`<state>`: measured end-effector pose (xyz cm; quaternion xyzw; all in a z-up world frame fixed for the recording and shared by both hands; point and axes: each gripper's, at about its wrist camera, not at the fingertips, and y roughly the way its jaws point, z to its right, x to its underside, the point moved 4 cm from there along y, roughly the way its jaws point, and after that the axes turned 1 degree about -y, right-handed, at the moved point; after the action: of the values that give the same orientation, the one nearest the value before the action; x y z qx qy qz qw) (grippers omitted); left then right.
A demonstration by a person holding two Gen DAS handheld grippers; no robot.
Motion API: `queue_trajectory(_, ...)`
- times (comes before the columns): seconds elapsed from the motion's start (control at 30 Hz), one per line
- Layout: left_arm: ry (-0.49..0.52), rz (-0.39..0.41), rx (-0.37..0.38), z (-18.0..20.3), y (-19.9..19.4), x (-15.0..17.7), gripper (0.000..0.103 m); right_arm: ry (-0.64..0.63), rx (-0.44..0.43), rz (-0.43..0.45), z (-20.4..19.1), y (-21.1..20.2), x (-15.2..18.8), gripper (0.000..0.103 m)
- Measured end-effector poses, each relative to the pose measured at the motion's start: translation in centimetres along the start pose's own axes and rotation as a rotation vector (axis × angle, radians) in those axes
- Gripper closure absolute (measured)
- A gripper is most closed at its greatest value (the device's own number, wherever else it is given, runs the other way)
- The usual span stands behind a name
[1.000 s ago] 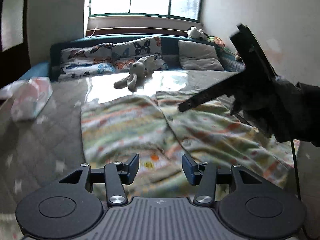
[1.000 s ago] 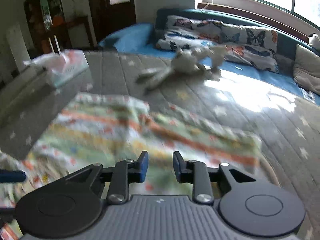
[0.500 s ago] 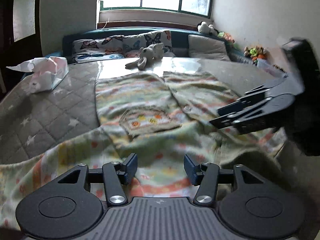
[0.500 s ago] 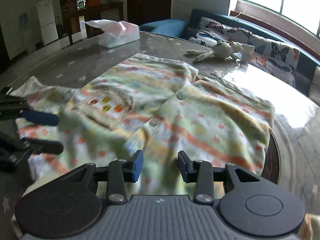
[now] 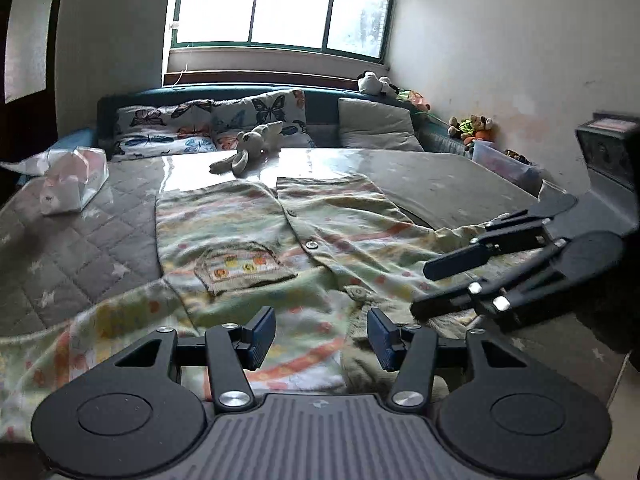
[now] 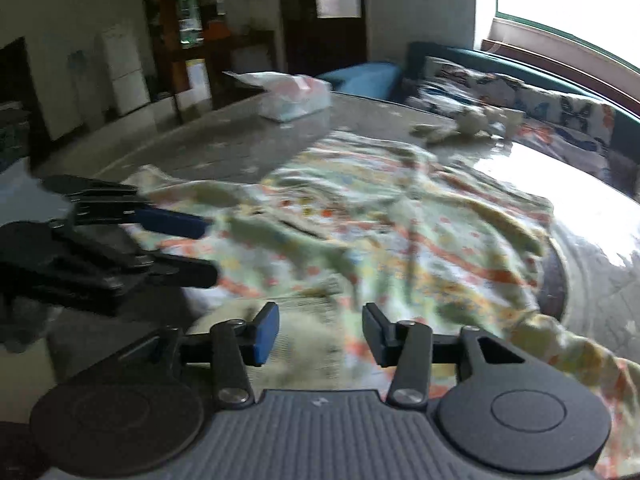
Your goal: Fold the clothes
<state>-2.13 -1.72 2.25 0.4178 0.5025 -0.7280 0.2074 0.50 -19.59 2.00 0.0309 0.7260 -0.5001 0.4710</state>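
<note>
— What lies off to the left of your tongs?

— Far ahead and left of my left tongs (image 5: 322, 332) sits a pink-and-white tissue pack (image 5: 72, 184) on the grey quilted, star-patterned table (image 5: 60, 256). The right wrist view shows the same pack (image 6: 294, 94) far ahead, left of centre.

— And the garment?

— The pale green knitted cardigan with orange stripes and coloured dots (image 5: 280, 240) is spread flat on the table, front up, right under and ahead of my left tongs. Its buttoned front runs away from me, with the small patch pocket (image 5: 240, 266) ahead and slightly left. One sleeve trails off to the near left.

— Are the tongs gripping it?

— No. My left tongs are spread wide above the near edge of the cardigan, with nothing between them. My right tongs (image 6: 320, 332) are spread too, hanging over the near edge of the same cardigan (image 6: 400, 232), which looks blurred there. From the left wrist view they (image 5: 420, 288) come in from the right, over the cardigan's right side.

— Anything further on?

— A grey plush rabbit (image 5: 250, 146) lies far ahead, beyond the cardigan's far edge, with butterfly-print cushions (image 5: 224, 124) behind it.
</note>
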Motion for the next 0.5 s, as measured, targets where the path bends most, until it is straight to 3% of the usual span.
queue_trajectory(0.17, -0.061, -0.028, 0.006, -0.4, -0.2, 1.0, 0.049, -0.054, -0.002, 0.0, -2.1, 0.8, 0.8, 0.057)
queue_trajectory(0.2, -0.056, -0.025, 0.009, -0.2, -0.4, 1.0, 0.049, -0.058, 0.004, -0.007, -2.2, 1.1, 1.0, 0.064)
queue_trajectory(0.23, -0.052, -0.022, 0.014, 0.0, -0.6, 1.1, 0.049, -0.05, 0.012, -0.008, -2.1, 1.1, 1.1, 0.083)
queue_trajectory(0.3, -0.048, -0.014, 0.031, 0.3, -0.9, 1.1, 0.049, -0.032, 0.03, -0.007, -1.7, 1.0, 1.3, 0.098)
queue_trajectory(0.5, -0.023, -0.027, 0.087, 1.6, 0.7, 0.7, 0.05, 0.064, 0.022, 0.05, 0.0, -1.3, 1.1, 0.101)
